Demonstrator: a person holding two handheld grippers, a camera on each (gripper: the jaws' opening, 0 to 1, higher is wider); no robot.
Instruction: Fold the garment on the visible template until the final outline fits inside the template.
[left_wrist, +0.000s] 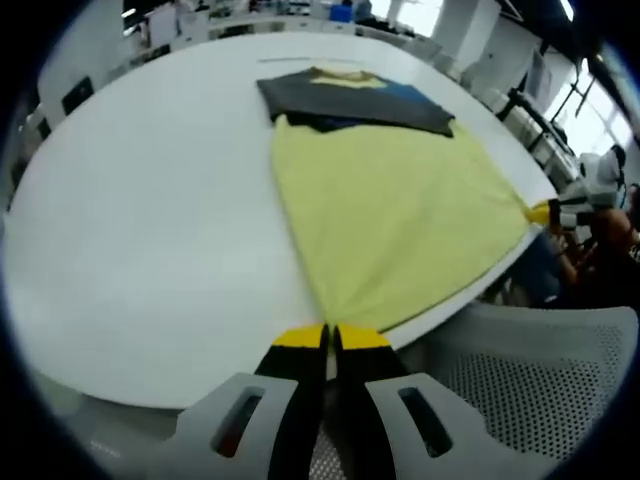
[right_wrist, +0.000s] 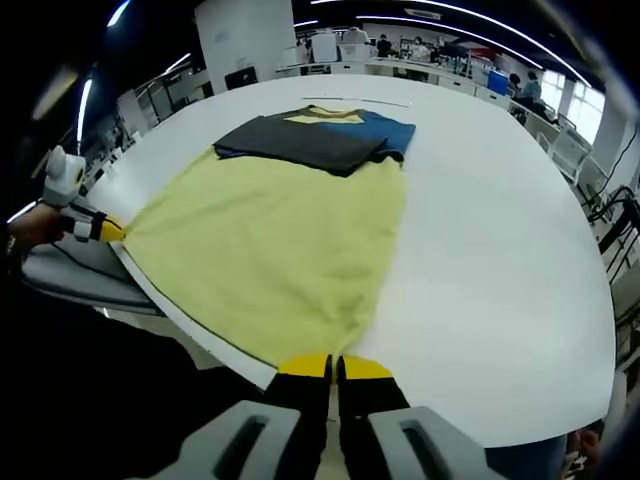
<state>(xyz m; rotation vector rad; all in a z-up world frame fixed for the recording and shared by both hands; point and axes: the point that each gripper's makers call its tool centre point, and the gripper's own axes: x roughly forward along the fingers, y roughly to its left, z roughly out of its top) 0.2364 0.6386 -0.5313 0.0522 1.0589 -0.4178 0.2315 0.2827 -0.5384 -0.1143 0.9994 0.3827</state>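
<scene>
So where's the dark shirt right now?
The dark shirt lies on the white table at the far end of the yellow garment, overlapping its far edge, opposite both tongs.

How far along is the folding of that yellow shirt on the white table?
Early on. The yellow garment lies spread flat on the white table, its far end under dark folded clothes. In hand: the left gripper and right gripper each pinch a near hem corner, jaws shut. No fold shows yet, and I cannot make out a template.
</scene>
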